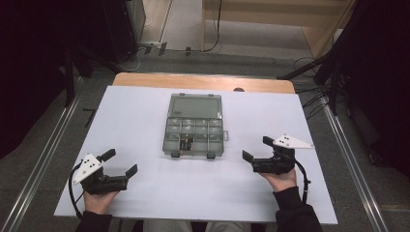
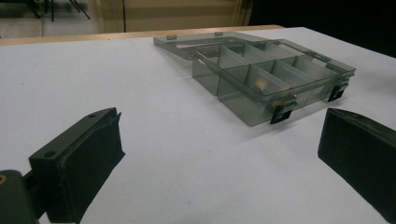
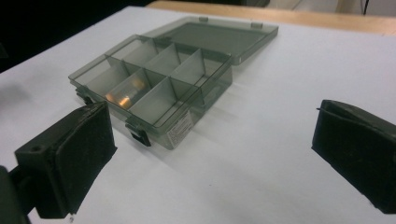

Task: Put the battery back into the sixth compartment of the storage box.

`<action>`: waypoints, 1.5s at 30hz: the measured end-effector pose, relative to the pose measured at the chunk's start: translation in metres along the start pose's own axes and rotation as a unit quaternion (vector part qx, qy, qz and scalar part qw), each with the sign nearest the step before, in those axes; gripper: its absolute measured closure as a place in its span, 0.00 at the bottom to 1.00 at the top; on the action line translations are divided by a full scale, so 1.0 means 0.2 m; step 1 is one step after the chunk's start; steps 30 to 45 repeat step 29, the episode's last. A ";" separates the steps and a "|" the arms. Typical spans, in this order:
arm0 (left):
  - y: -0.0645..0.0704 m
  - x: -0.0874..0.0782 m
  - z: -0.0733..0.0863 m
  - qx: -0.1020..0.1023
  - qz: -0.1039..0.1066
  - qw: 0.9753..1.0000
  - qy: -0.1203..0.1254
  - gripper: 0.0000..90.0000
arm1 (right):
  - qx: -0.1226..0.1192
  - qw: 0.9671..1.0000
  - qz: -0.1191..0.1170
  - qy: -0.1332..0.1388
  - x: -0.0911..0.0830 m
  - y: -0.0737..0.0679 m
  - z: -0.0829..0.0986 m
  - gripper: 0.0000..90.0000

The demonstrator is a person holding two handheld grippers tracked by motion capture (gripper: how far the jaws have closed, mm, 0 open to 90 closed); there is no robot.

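Observation:
A smoky translucent compartment box (image 1: 195,130) lies at the middle of the white table top (image 1: 145,193), its lid (image 1: 196,106) folded flat back on the far side. Dividers split it into several cells. A small brass-coloured item (image 3: 122,97) rests in one front cell, also visible as the item (image 2: 260,84) in the left gripper view. Two black latches (image 2: 281,112) hang on the front wall. My left gripper (image 1: 121,162) sits near the front left, open and holding nothing, its jaws pointing toward the box (image 2: 271,74). My right gripper (image 1: 257,148) is open and holds nothing to the right of the box (image 3: 154,79).
A wooden table edge (image 1: 203,81) shows beyond the white top. Cables (image 1: 145,50) and dark equipment (image 1: 121,24) stand on the floor behind. Metal rails (image 1: 43,154) run along both sides. Bare white surface lies between each gripper and the box.

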State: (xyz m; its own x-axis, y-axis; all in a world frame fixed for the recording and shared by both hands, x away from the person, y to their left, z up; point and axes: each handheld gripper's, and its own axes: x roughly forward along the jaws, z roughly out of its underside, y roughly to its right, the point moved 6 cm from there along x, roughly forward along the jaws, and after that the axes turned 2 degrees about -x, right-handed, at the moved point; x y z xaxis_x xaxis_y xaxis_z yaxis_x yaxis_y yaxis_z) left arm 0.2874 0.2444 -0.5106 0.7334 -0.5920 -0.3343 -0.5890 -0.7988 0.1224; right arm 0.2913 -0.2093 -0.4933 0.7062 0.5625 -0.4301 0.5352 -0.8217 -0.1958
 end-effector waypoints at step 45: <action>0.00 0.01 0.01 0.011 0.001 1.000 -0.013 0.00 | -0.007 0.994 0.066 0.085 -0.21 0.13 0.17 0.02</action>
